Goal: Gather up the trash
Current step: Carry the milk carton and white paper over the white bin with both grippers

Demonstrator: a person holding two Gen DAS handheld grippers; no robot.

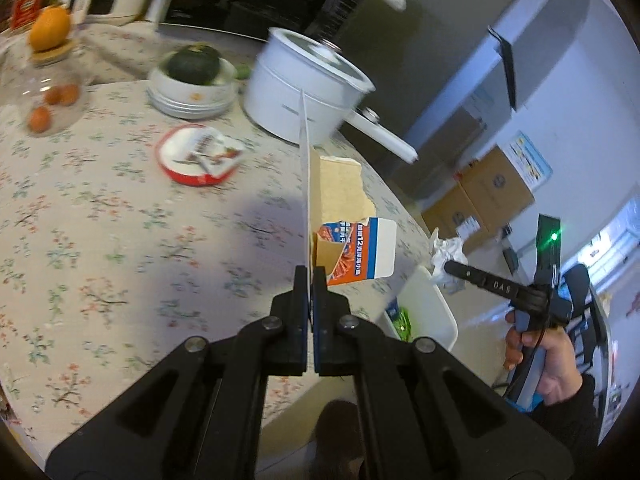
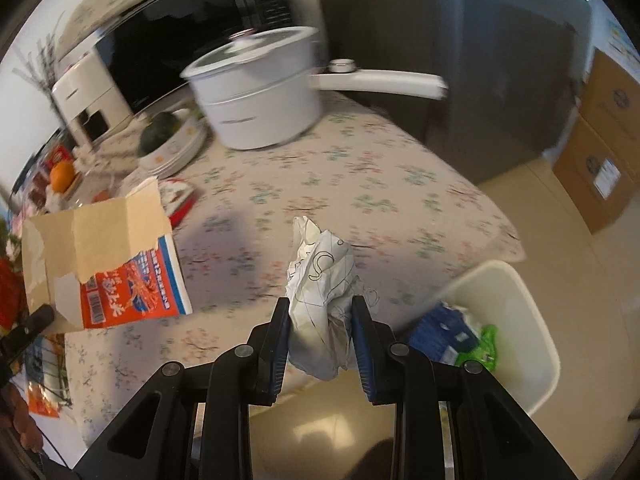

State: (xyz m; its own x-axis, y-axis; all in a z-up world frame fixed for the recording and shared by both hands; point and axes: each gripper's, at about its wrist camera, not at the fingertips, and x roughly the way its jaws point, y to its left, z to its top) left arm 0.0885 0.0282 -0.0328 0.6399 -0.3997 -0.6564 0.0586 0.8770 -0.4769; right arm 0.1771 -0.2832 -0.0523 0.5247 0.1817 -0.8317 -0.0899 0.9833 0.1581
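Tilted downward, the left gripper (image 1: 308, 276) pinches a torn orange-and-white cardboard box (image 1: 352, 248); the right gripper (image 2: 320, 312), angled steeper, clamps crumpled white paper (image 2: 320, 280).

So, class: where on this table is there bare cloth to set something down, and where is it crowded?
Bare floral cloth lies in front of the white pot, out to the table's near edge. The far side is crowded: bowl of plates, red lid, glass jar.

1. A floral cloth (image 2: 360, 176) covers the surface.
2. The floor (image 2: 560, 208) is pale beige.
3. Cardboard boxes (image 2: 608, 152) are stacked against a white wall (image 1: 576, 92).
4. Daylight comes through a window (image 1: 618, 248).
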